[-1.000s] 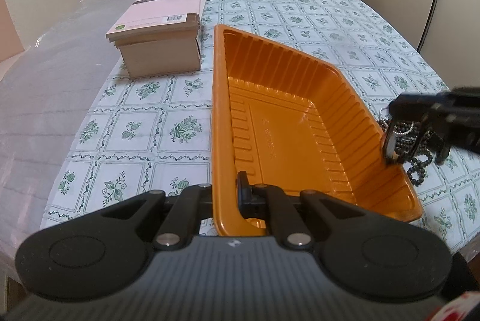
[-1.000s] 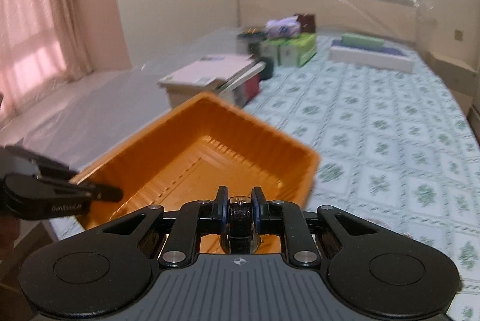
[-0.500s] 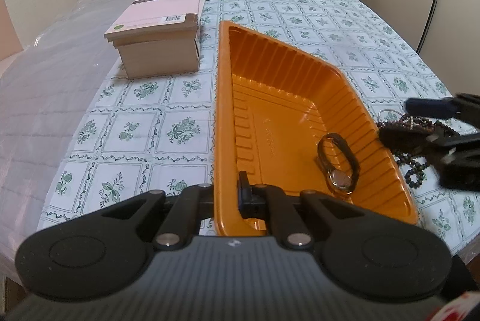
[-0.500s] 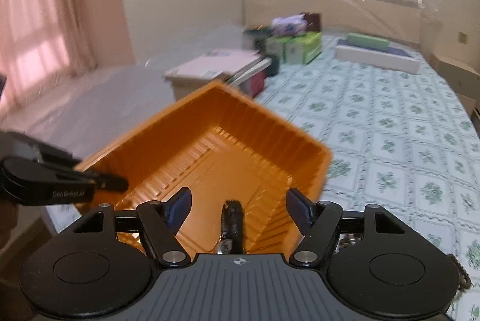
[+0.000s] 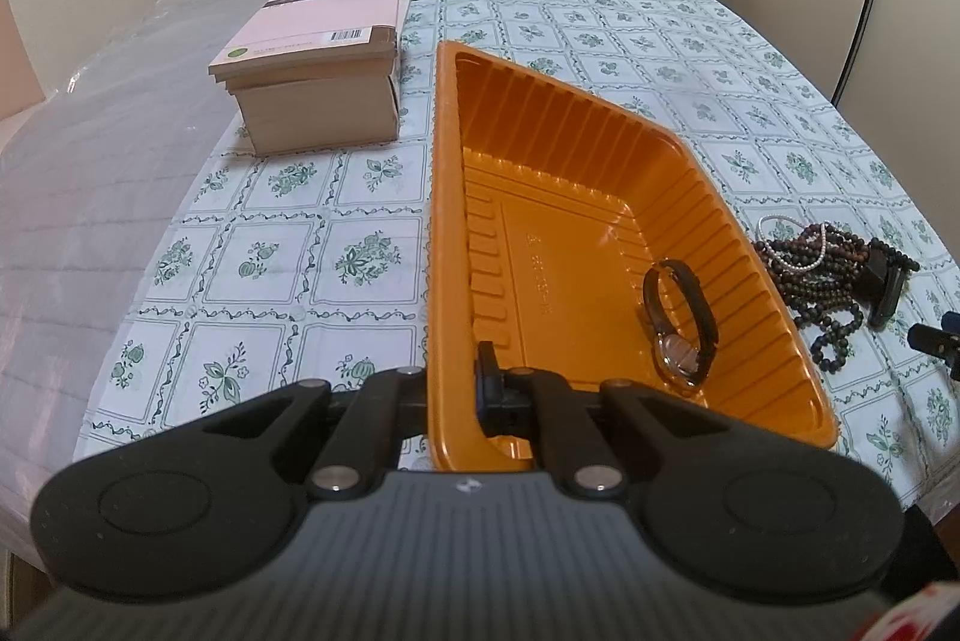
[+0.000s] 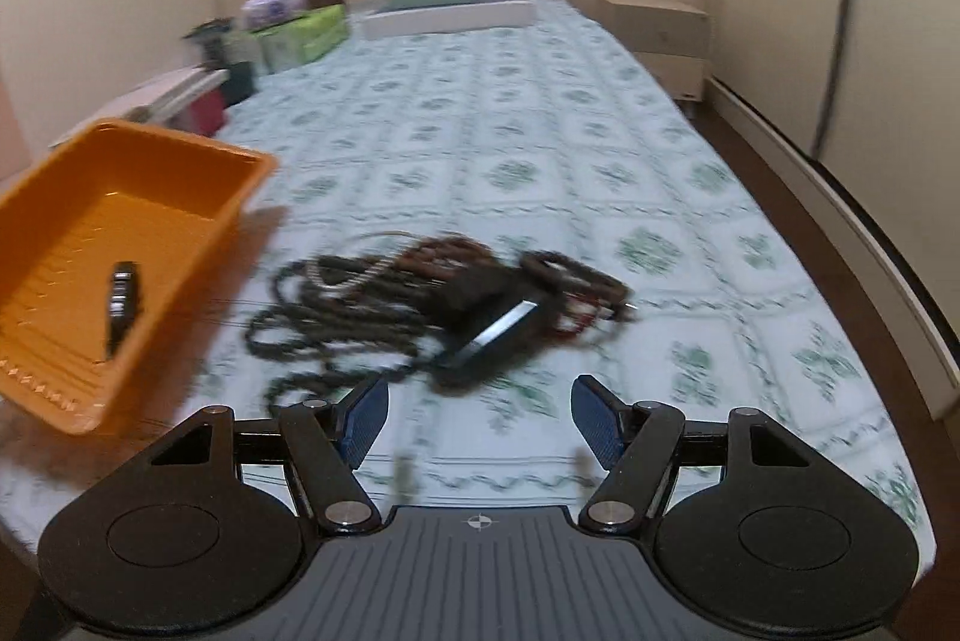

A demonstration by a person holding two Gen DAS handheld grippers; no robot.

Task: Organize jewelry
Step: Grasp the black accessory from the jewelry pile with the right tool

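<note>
Lying just ahead of the open right tool (image 6: 479,419): bead necklaces (image 6: 372,305).

Your left tongs (image 5: 480,395) pinch the near rim of the orange tray (image 5: 441,233). A wristwatch (image 5: 681,320) lies inside it; a tangle of beaded necklaces (image 5: 822,275) sits just beside it on the patterned cloth (image 5: 270,269).
</note>
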